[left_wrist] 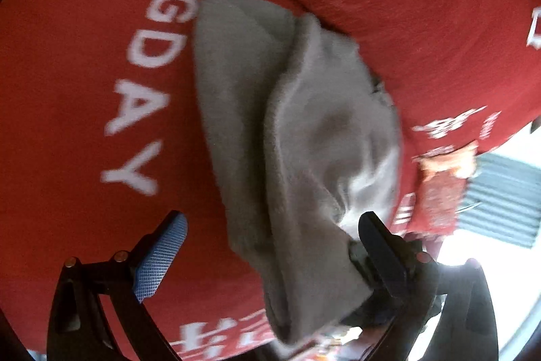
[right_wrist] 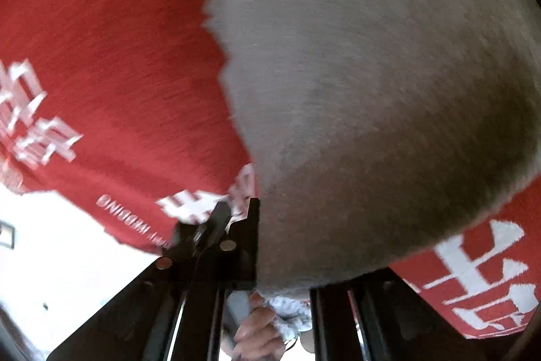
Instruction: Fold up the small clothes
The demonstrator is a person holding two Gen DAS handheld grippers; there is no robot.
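A small grey garment point(left_wrist: 304, 131) lies crumpled on a red cloth point(left_wrist: 84, 90) printed with white "BIG DAY" lettering. My left gripper point(left_wrist: 274, 219) is open, its blue-padded finger point(left_wrist: 159, 256) standing clear to the left of the garment. The garment's near end hangs between the fingers and brushes the black right finger point(left_wrist: 382, 246). In the right wrist view the grey garment point(right_wrist: 372, 90) fills most of the picture, blurred. My right gripper point(right_wrist: 260, 212) is shut on its lower edge. Only its left finger point(right_wrist: 250, 225) shows, and the fabric hides the other.
The red cloth point(right_wrist: 118, 73) ends at a bright white area point(right_wrist: 67, 259) on the near side. A red-orange packet point(left_wrist: 443, 192) and a grey ribbed surface point(left_wrist: 507, 192) lie past the cloth's right edge. A person's hand point(right_wrist: 257, 330) shows under the right gripper.
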